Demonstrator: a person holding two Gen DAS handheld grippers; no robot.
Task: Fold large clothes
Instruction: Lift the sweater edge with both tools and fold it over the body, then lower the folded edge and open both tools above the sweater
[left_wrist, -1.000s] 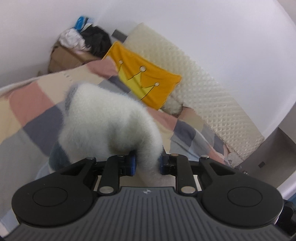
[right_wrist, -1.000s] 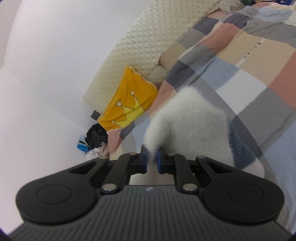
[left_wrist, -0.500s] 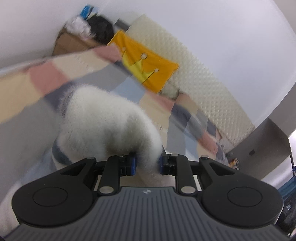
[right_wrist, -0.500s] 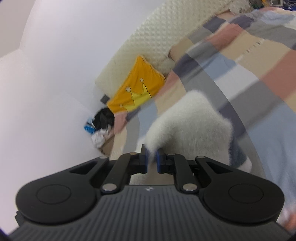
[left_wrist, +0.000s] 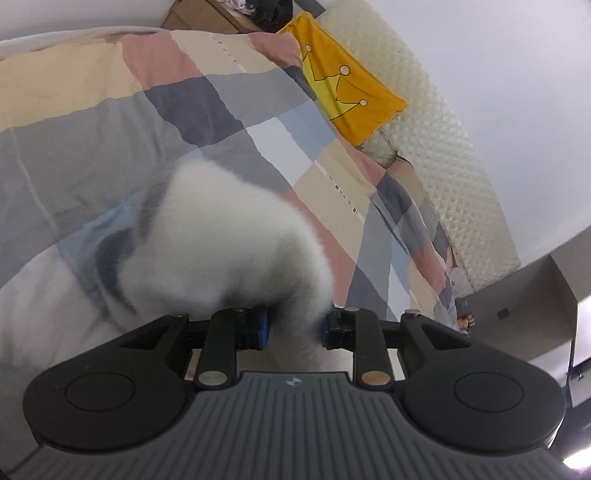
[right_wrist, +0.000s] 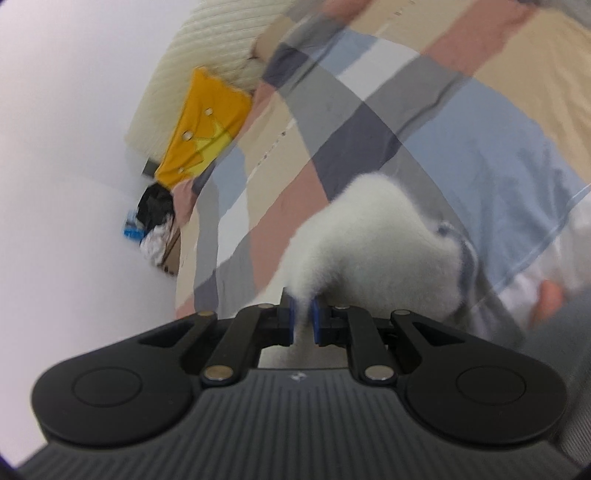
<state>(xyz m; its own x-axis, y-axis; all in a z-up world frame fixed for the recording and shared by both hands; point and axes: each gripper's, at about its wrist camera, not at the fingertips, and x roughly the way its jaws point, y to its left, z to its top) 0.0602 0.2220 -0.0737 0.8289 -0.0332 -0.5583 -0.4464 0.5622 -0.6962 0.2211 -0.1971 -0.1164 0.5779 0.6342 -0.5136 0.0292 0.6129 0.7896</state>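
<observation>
You see no readable text; only a crown drawing on the yellow cushion (left_wrist: 347, 85), upper centre.

Home bedroom. Bed (left_wrist: 110, 122) under patchwork duvet in pink, beige, grey, blue. Yellow crown-print pillow (left_wrist: 347, 88) against cream quilted headboard pad (left_wrist: 443, 147). Cardboard box (left_wrist: 199, 16) heaped with clothes in corner. Plain white walls.

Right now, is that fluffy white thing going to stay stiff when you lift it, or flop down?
Probably flop: the fluffy white garment bulges and sags out of the left tool, and droops from the right tool too. It likely feels light, since a small pinch holds it. Its long fuzz might slip.
</observation>
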